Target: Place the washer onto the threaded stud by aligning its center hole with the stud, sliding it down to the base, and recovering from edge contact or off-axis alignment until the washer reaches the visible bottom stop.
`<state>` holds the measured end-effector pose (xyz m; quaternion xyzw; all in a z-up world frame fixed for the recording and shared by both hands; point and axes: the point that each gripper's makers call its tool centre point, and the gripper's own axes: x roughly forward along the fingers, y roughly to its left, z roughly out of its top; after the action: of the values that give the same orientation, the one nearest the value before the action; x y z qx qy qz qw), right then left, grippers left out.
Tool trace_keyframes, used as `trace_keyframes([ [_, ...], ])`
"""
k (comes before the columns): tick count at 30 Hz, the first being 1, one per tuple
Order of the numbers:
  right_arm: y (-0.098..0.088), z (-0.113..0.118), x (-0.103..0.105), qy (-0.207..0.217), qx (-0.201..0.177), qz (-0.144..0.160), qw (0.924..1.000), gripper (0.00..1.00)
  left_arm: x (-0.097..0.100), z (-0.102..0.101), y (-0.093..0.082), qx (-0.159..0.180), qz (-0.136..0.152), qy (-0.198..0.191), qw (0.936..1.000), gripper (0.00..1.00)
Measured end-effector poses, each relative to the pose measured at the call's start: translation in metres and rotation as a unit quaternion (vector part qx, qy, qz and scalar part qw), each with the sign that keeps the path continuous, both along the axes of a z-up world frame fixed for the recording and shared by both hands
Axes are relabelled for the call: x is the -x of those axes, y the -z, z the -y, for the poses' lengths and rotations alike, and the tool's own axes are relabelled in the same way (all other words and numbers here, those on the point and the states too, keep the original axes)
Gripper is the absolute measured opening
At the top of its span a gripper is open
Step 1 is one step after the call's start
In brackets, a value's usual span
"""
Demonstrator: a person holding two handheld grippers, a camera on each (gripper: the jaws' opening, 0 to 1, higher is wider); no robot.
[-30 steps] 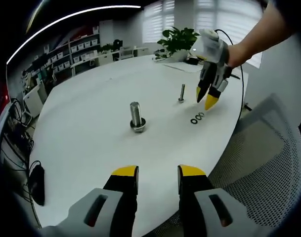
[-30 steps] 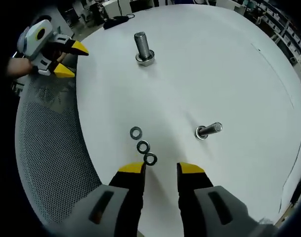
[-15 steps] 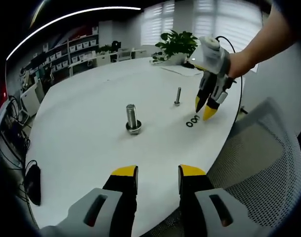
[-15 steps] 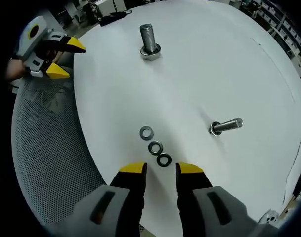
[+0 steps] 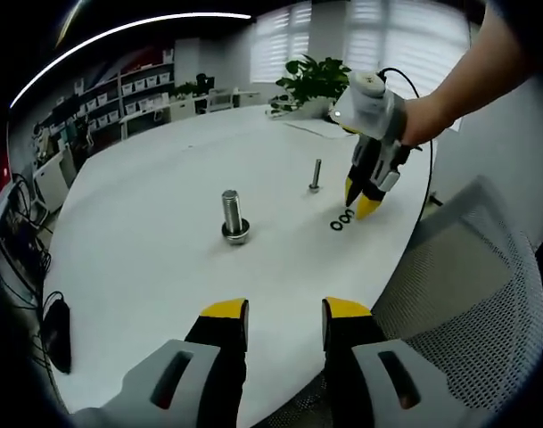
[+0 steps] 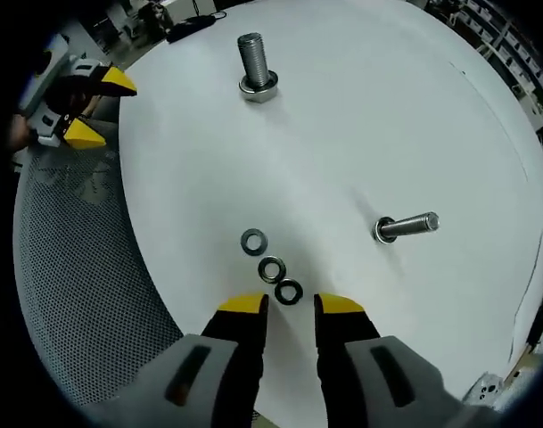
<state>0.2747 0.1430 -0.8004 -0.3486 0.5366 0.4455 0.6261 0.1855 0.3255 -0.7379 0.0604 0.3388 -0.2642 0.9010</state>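
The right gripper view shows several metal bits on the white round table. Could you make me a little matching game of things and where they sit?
Things:
1. thick threaded stud
2. thin threaded stud
3. three dark metal washers
4. left gripper

Places:
A. in a row just ahead of the right gripper
B. over the mesh chair, off the table's edge
C. far across the table
D. to the right of the washers

Pairs: 1-C, 2-D, 3-A, 4-B

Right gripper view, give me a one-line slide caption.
Right gripper open above three washers, with two threaded studs standing beyond.
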Motion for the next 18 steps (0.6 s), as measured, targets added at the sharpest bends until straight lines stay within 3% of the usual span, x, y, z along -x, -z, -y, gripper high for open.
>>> trace_keyframes([
  [7, 0.0008, 0.001, -0.0025, -0.026, 0.015, 0.024, 0.9992, 0.18, 0.0007, 0.001, 0.0, -0.001, 0.0, 0.004, 1.0, 0.31],
  [18, 0.0009, -0.0004, -0.0031, -0.031, 0.006, 0.029, 0.9991, 0.18, 0.0009, 0.0042, -0.0017, 0.003, 0.003, 0.01, 0.9999, 0.31],
])
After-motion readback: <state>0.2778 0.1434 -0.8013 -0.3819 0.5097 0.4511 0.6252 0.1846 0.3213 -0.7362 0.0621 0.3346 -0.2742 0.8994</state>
